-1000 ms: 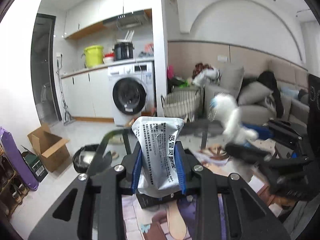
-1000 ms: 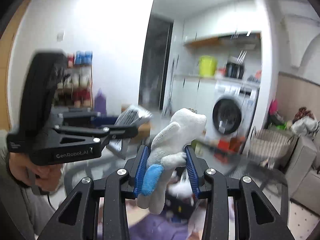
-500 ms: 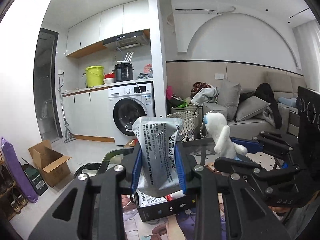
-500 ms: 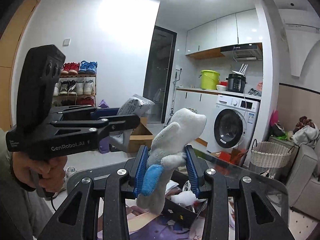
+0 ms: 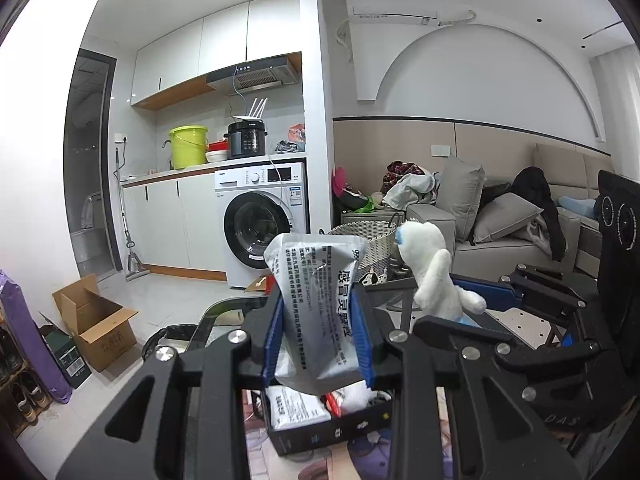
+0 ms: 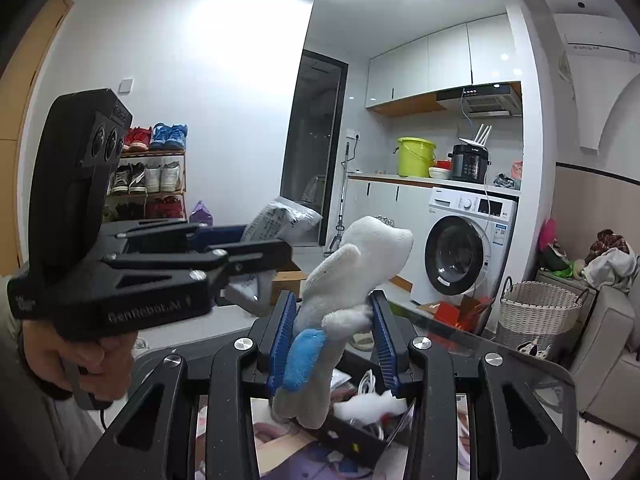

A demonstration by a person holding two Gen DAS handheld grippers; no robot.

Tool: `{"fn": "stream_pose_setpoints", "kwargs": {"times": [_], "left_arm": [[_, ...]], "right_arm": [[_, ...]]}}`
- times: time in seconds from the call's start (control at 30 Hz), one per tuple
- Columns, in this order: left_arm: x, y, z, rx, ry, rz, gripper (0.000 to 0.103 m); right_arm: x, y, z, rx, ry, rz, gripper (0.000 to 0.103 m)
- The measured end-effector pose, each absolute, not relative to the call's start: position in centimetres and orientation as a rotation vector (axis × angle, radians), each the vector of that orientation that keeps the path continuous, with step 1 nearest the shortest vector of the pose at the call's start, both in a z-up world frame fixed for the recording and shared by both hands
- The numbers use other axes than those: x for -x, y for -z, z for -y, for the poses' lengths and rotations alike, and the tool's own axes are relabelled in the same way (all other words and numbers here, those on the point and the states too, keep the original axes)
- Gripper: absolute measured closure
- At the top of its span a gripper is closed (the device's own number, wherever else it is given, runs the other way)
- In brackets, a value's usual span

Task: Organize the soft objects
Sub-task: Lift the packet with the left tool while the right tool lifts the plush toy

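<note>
My left gripper is shut on a grey printed pouch and holds it upright above a black box. My right gripper is shut on a white plush toy with blue patches, held above the same black box. In the left wrist view the right gripper and its plush toy sit close to the right. In the right wrist view the left gripper and its pouch sit to the left. The box holds a white packet and other white items.
The box stands on a glass table with a printed mat. Beyond are a washing machine, a wicker basket, a sofa with cushions, a cardboard box and a shoe rack.
Both grippers rose and steadied, keeping their grips. The right gripper with the plush toy has settled close beside the left one above the black box.
</note>
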State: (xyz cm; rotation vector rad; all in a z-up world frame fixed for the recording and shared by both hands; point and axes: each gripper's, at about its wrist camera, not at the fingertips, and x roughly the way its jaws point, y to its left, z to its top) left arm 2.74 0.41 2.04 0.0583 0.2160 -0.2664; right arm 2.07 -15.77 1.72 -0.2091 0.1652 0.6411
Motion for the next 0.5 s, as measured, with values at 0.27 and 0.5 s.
{"fn": "stream_pose_setpoints", "kwargs": {"times": [0.27,0.5], "left_arm": [[-6.8,-2.3,-0.3,-0.009,0.239,-0.237,0.073],[-7.7,-2.5,-0.6,0.012,0.224,-0.234,0.072]], "right_arm": [[-5.4,-2.5,14.8,0.186,-0.584,-0.144,0.065],[-8.3,-2.4,14.4,0.169,-0.571,-0.134,0.065]]}}
